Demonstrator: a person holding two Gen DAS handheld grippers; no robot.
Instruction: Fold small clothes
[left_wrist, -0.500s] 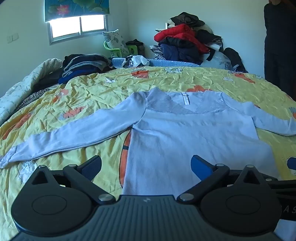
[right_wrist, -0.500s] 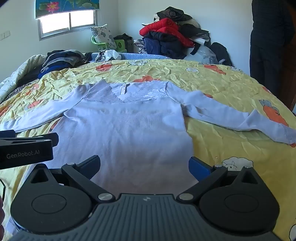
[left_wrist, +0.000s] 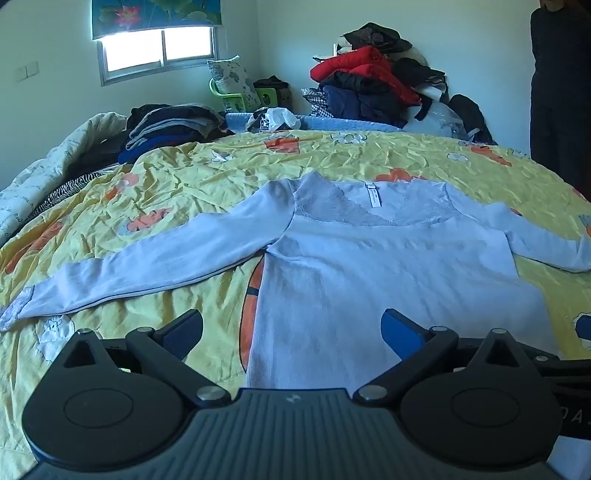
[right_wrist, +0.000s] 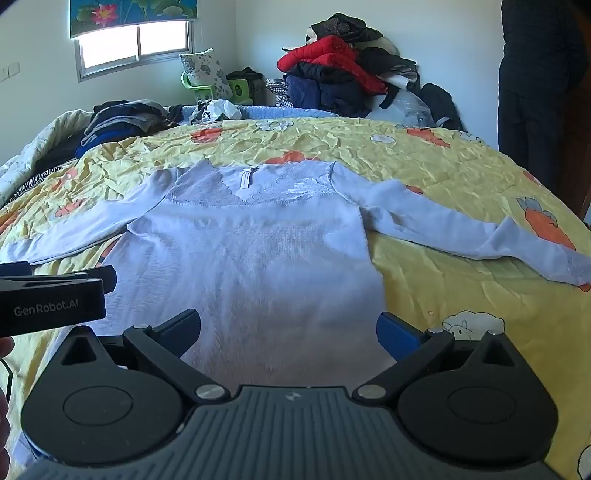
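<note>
A pale blue long-sleeved top lies flat on the yellow bedspread, neckline away from me, both sleeves spread out to the sides. It also shows in the right wrist view. My left gripper is open and empty, hovering over the top's lower left hem. My right gripper is open and empty over the lower middle of the top. The left gripper's body shows at the left edge of the right wrist view.
The yellow bedspread with orange prints covers the bed. A stack of dark folded clothes sits at the far left. A heap of red and dark jackets lies at the far side. A person in dark clothes stands at the right.
</note>
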